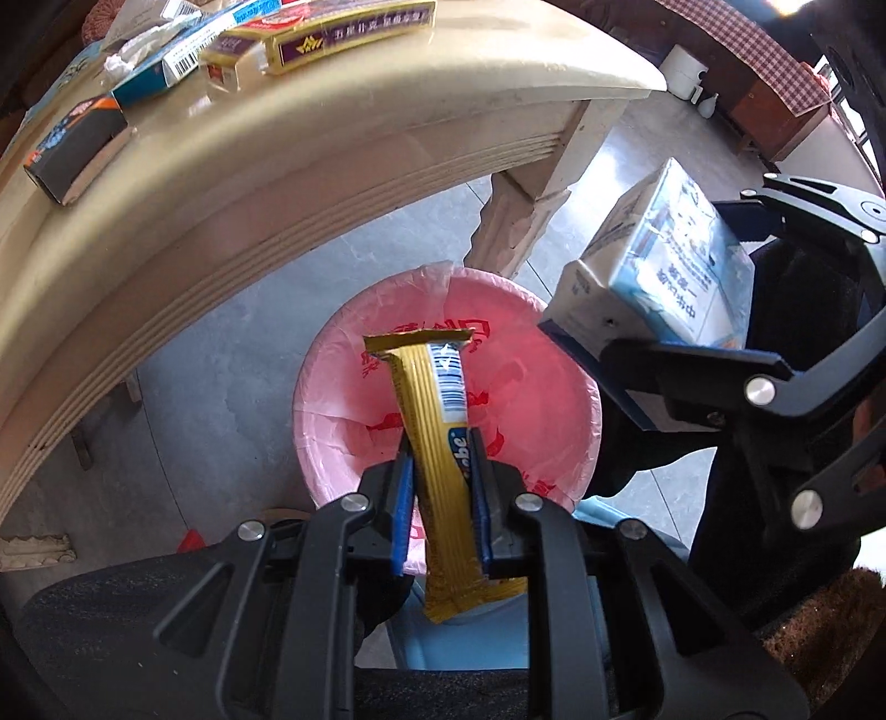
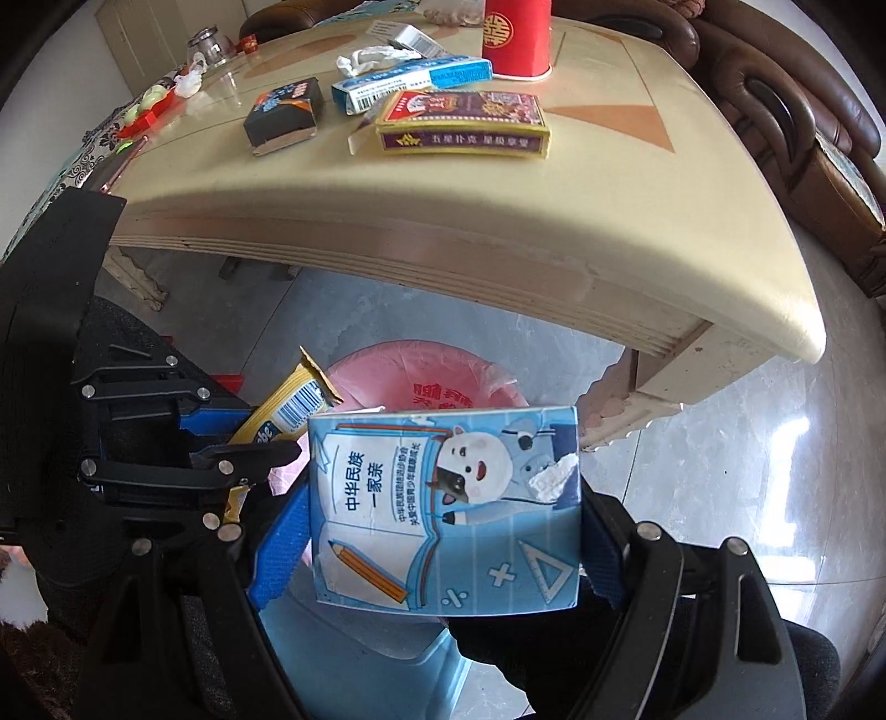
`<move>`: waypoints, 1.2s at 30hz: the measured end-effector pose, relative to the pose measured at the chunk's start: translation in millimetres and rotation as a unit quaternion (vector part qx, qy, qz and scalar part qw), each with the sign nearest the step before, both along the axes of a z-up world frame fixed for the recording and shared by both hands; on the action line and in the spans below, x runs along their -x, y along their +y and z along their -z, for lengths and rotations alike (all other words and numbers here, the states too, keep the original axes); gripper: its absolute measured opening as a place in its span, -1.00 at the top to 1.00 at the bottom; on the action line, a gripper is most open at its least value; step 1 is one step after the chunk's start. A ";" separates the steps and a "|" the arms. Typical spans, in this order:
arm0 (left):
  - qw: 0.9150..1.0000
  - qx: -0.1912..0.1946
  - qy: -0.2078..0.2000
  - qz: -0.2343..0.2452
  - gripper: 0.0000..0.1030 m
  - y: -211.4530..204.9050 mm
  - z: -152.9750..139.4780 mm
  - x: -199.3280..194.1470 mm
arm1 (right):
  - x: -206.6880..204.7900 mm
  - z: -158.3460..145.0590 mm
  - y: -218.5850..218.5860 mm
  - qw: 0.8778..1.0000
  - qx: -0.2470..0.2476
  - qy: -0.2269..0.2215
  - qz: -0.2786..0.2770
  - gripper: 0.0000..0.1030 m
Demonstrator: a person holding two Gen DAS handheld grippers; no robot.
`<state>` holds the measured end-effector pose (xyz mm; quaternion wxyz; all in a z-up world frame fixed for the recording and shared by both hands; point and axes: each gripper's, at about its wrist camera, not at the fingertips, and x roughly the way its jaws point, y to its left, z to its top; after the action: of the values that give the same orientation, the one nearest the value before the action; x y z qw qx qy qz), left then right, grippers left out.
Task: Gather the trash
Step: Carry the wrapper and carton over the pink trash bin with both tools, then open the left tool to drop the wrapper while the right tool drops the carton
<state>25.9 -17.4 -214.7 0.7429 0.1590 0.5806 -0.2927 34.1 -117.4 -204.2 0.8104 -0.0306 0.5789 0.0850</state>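
Observation:
My left gripper [image 1: 441, 448] is shut on a long yellow snack wrapper [image 1: 437, 443] and holds it upright over the bin [image 1: 332, 421], which is lined with a pink bag and stands on the floor by the table leg. My right gripper [image 2: 443, 531] is shut on a blue milk carton [image 2: 443, 509] with a cartoon cow; it hangs just right of the bin and shows in the left wrist view [image 1: 664, 266]. The wrapper also shows in the right wrist view [image 2: 288, 404], beside the bin [image 2: 432, 382].
The cream table [image 2: 498, 221] above the bin carries a playing-card box [image 2: 465, 130], a dark small box [image 2: 285, 113], a blue-white carton [image 2: 410, 80], crumpled tissue [image 2: 368, 58] and a red cup [image 2: 518, 36]. A brown sofa [image 2: 786, 111] stands at the right.

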 end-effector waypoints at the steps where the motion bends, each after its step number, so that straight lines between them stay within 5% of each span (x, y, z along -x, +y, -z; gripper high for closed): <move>1: 1.000 0.002 0.005 -0.005 0.64 0.1 4.2 -0.7 | -1.8 4.9 -0.3 1.000 0.002 0.003 0.003 -0.55; 17: 0.993 -0.028 0.076 -0.084 0.64 3.0 72.6 -34.9 | -20.1 91.9 -10.2 0.997 -0.013 0.068 0.043 -0.55; 29: 0.979 -0.043 0.170 -0.104 0.64 1.4 124.9 -50.0 | -26.5 101.4 -8.0 0.993 -0.010 0.106 0.052 -0.55; 36: 0.976 -0.047 0.176 -0.116 0.64 2.6 132.5 -48.5 | -30.6 113.9 -8.4 0.991 -0.019 0.123 0.052 -0.55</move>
<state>74.4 -14.8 -347.2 0.6501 0.0713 0.7296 -0.2000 64.7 -125.7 -318.1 0.7365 0.0252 0.6735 0.0571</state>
